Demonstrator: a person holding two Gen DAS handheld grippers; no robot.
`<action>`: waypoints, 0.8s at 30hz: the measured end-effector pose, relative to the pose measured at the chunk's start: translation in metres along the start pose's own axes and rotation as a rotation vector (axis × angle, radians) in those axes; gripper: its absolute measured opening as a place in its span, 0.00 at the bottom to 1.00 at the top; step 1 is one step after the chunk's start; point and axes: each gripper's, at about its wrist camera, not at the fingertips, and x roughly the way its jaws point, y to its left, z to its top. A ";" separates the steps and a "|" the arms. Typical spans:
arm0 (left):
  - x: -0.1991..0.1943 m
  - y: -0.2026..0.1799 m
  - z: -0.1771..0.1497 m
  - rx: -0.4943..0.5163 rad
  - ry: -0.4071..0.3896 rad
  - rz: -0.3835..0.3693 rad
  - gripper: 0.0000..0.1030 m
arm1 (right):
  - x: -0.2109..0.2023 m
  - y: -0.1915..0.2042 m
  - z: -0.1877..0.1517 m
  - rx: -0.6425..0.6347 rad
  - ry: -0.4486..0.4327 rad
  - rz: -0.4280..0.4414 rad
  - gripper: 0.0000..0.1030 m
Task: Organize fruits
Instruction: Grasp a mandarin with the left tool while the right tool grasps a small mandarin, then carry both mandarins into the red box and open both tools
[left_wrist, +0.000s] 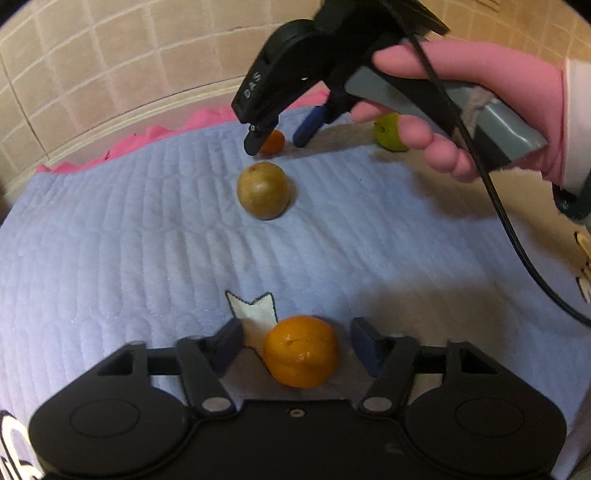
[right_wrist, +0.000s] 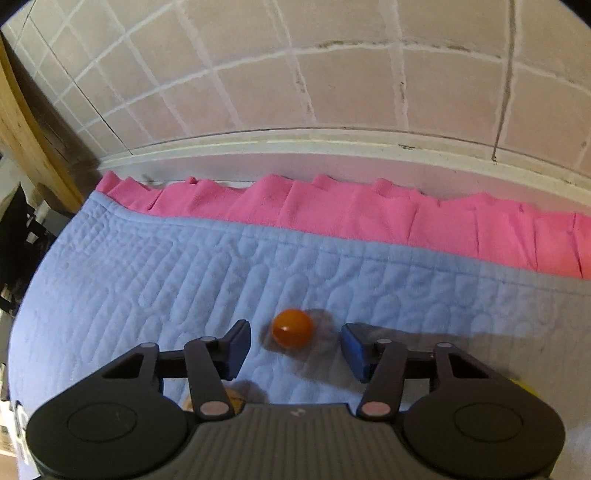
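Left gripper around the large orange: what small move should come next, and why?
Probably close the left gripper on the large orange. The fruit already sits between the blue pads on the quilt, with small gaps on both sides, so no further approach looks needed.

Two wrist fisheyes, both being aimed steeply down at the quilted blue blanket (left_wrist: 110, 240), close in.
Left view is being pointed across the blanket toward the tiled wall (left_wrist: 92, 66), the right gripper (left_wrist: 275, 138) being caught in it; the small orange fruit (right_wrist: 292, 329) and pink ruffle (right_wrist: 332, 214) are being shared.
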 end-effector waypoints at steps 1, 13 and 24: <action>0.000 -0.002 0.000 0.011 0.004 -0.002 0.52 | 0.001 0.001 0.000 -0.012 0.005 -0.010 0.42; -0.037 -0.010 0.005 -0.028 -0.125 0.039 0.47 | -0.045 -0.002 -0.008 0.019 -0.046 0.032 0.25; -0.111 -0.046 0.060 0.075 -0.465 -0.066 0.47 | -0.197 -0.054 -0.038 0.149 -0.317 -0.011 0.25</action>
